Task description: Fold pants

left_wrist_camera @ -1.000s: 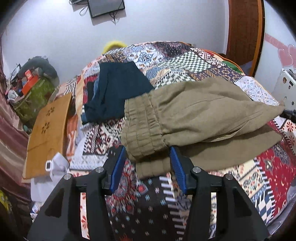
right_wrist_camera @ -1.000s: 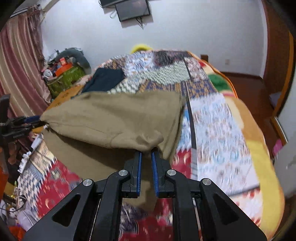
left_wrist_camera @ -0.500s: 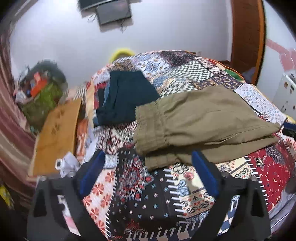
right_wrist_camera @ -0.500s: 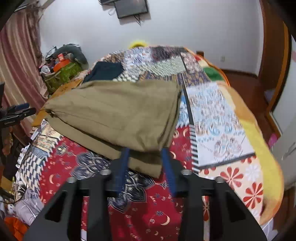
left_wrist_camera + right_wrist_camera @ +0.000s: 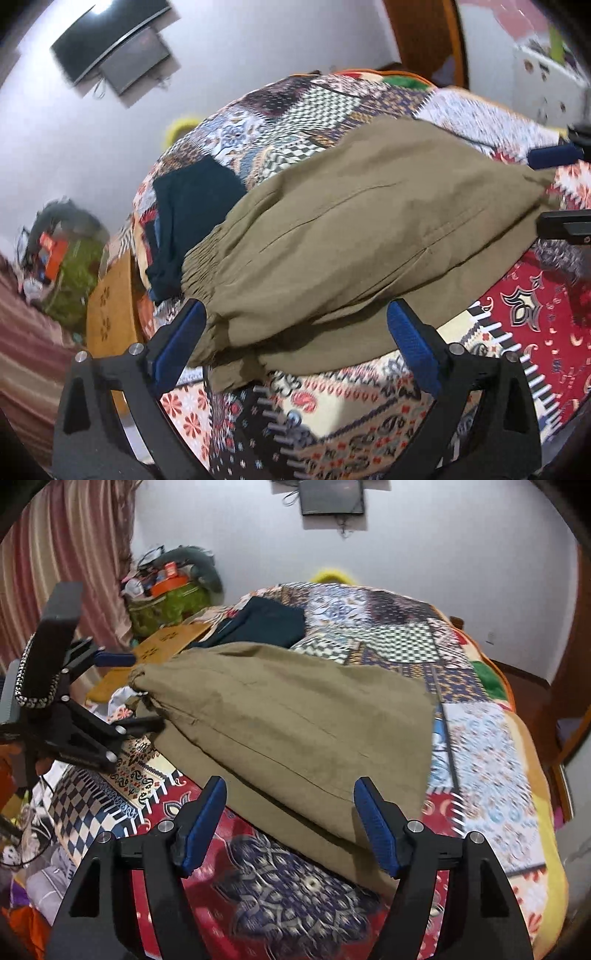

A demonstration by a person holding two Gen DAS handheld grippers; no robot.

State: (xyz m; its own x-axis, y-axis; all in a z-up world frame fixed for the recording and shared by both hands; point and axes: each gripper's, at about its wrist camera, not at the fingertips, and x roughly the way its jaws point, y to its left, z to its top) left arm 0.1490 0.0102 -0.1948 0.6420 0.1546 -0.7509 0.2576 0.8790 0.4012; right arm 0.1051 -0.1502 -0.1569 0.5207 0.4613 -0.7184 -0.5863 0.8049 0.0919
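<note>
Two layers of the olive pants (image 5: pixel 340 236) lie folded on the patchwork bedspread (image 5: pixel 369 417), the gathered elastic waistband at the end near the left gripper (image 5: pixel 295 354) and the leg end toward the right gripper (image 5: pixel 291 827). Against the views from a second ago, the cloth is no longer lifted or pinched: back then the right tool was clamped on a bunched fold of the fabric and the left one stood around the waistband, while now both sets of jaws are spread wide, each straddling the nearest edge of the garment, and I cannot tell whether the pads touch it. Half a second ago the left camera sat farther back with more quilt showing in front; now it is in close and tilted, so the waistband fills the space between its blue pads (image 5: pixel 181 343). The right view also sits nearer to the pants' hem edge than before.

Just beyond the waistband lies a dark navy folded garment (image 5: pixel 192 210), its edge touching or very close to the olive cloth. Off the bed's side a tan cardboard piece (image 5: pixel 109 314) leans, and past it a green bag (image 5: pixel 166 605) with clutter stands by the striped curtain (image 5: pixel 70 554). A dark screen (image 5: pixel 330 496) hangs on the white wall.
</note>
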